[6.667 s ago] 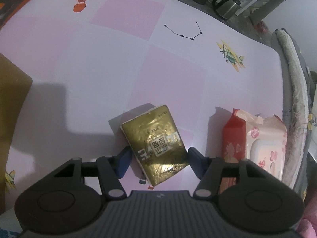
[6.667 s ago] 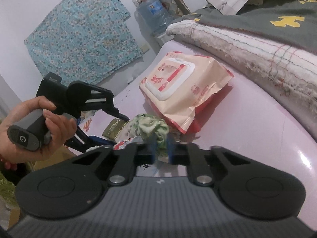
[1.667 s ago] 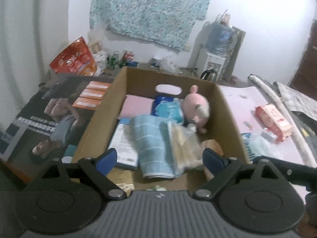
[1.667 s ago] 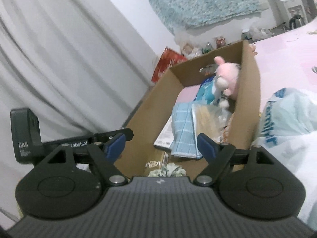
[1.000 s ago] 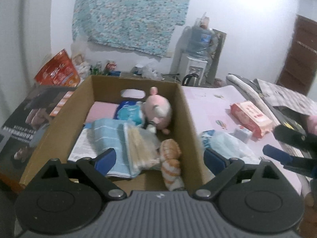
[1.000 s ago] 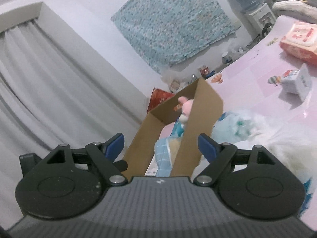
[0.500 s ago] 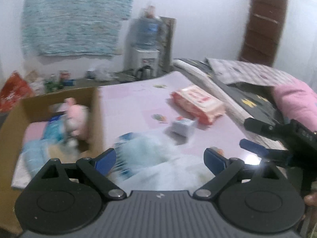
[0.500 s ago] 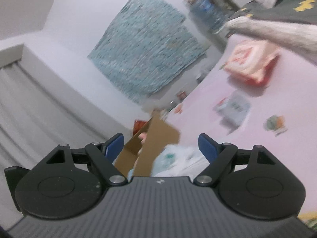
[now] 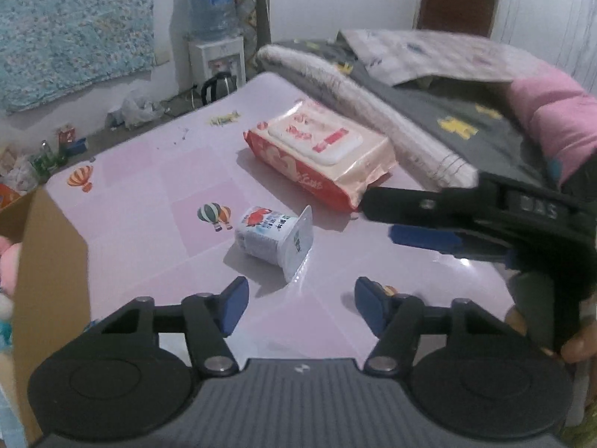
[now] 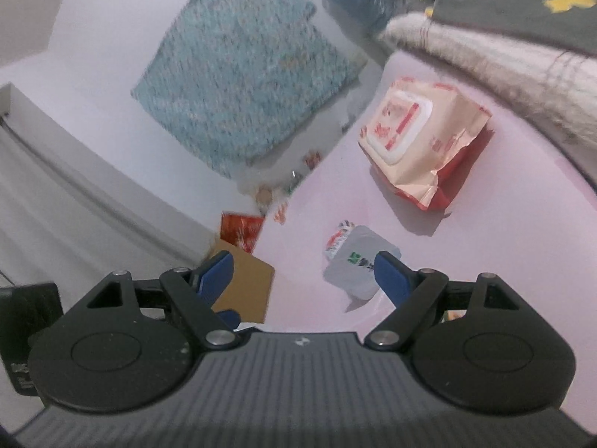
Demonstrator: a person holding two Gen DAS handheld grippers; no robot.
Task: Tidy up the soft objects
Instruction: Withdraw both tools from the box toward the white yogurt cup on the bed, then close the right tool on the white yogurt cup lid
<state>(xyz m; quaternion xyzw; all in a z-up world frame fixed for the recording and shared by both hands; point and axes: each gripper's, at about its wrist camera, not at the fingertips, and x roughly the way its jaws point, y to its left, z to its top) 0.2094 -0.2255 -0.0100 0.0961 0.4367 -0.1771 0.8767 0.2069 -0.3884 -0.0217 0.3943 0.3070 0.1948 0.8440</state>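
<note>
A white cup [image 9: 274,237] with a foil lid lies on its side on the pink table [image 9: 149,246]. Beyond it lies a red and cream wet-wipes pack [image 9: 317,153]. My left gripper [image 9: 301,304] hovers just short of the cup, its jaws closing with nothing between them. My right gripper [image 9: 380,218] reaches in from the right, open and empty, beside the wipes pack. In the right wrist view the cup [image 10: 354,261] lies just past the right gripper [image 10: 304,272], by its right finger, and the wipes pack [image 10: 414,138] is farther off.
A cardboard box [image 9: 52,261] with a pink plush [image 9: 9,261] inside stands at the table's left edge; its corner [image 10: 242,283] also shows. Rolled bedding [image 9: 373,100] lines the table's right side. A hand [image 9: 582,343] holds the right gripper. A water dispenser [image 9: 214,37] stands behind.
Both grippers have swung away from the cardboard box and down over the pink table, toward the cup and wipes pack. The left jaws have narrowed. The right jaws keep their width.
</note>
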